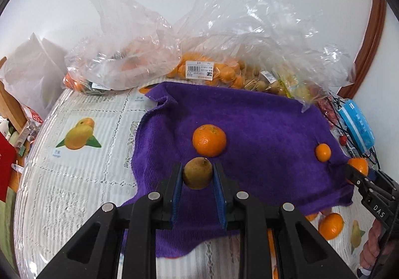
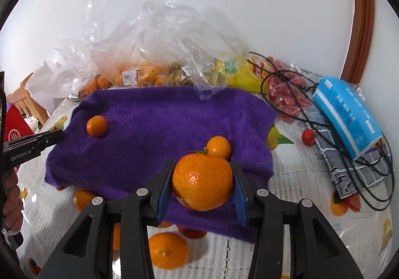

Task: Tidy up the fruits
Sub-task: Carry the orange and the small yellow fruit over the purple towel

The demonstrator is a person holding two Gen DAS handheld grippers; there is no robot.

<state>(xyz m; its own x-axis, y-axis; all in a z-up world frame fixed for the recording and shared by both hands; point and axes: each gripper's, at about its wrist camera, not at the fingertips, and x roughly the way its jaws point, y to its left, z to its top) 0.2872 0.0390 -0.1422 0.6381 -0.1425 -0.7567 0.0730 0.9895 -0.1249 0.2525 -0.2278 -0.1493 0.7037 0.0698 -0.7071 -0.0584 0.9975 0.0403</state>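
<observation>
My left gripper (image 1: 197,174) is shut on a small brown-green fruit (image 1: 197,173) above the near part of the purple towel (image 1: 261,124). An orange (image 1: 209,139) lies on the towel just beyond it, and a small mandarin (image 1: 323,152) lies near the towel's right edge. My right gripper (image 2: 203,179) is shut on a large orange (image 2: 202,183) over the towel's near right part (image 2: 154,124). A small mandarin (image 2: 219,147) sits just behind it, another (image 2: 96,125) at the towel's left. The right gripper also shows at the right of the left wrist view (image 1: 359,174).
Clear plastic bags of fruit (image 1: 199,64) line the wall behind the towel. A blue tissue pack (image 2: 346,109), black cables (image 2: 349,174) and red fruit (image 2: 286,97) lie to the right. Loose oranges (image 2: 168,250) lie on the tablecloth near the towel's front edge.
</observation>
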